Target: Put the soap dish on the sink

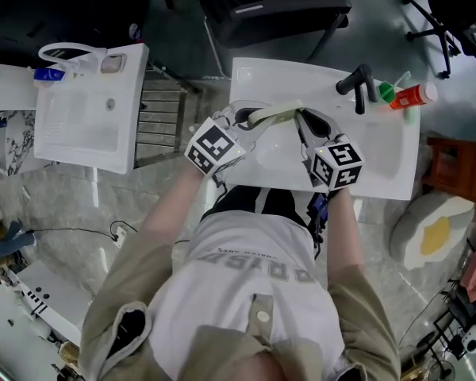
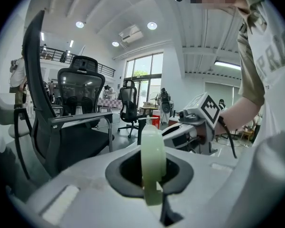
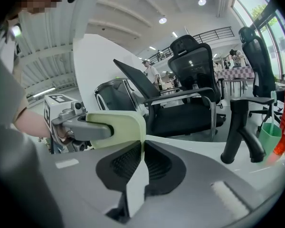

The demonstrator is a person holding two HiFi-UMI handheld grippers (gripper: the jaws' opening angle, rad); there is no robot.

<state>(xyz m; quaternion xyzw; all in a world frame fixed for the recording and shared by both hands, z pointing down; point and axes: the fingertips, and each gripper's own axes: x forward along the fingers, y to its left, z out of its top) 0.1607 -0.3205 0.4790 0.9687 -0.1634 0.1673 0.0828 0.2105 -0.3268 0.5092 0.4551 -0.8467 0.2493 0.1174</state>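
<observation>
Clamping opposite ends, left tool and right tool hold the soap dish.

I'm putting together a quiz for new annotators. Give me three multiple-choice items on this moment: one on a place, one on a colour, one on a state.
1. Where is the soap dish?
A. Held over the white sink that has the black faucet
B. On the office chair
C. Lying on the floor

2. What colour is the soap dish?
A. Red
B. Pale green
C. Black

3. How is the soap dish held?
A. By one gripper alone
B. By neither gripper
C. By the left gripper and the right gripper, each shut on it

Answers:
1 A: the head view shows it above the basin, in front of the faucet.
2 B: it looks pale green in all three views.
3 C: each gripper view shows that gripper's jaws closed on an edge of the dish.
</observation>
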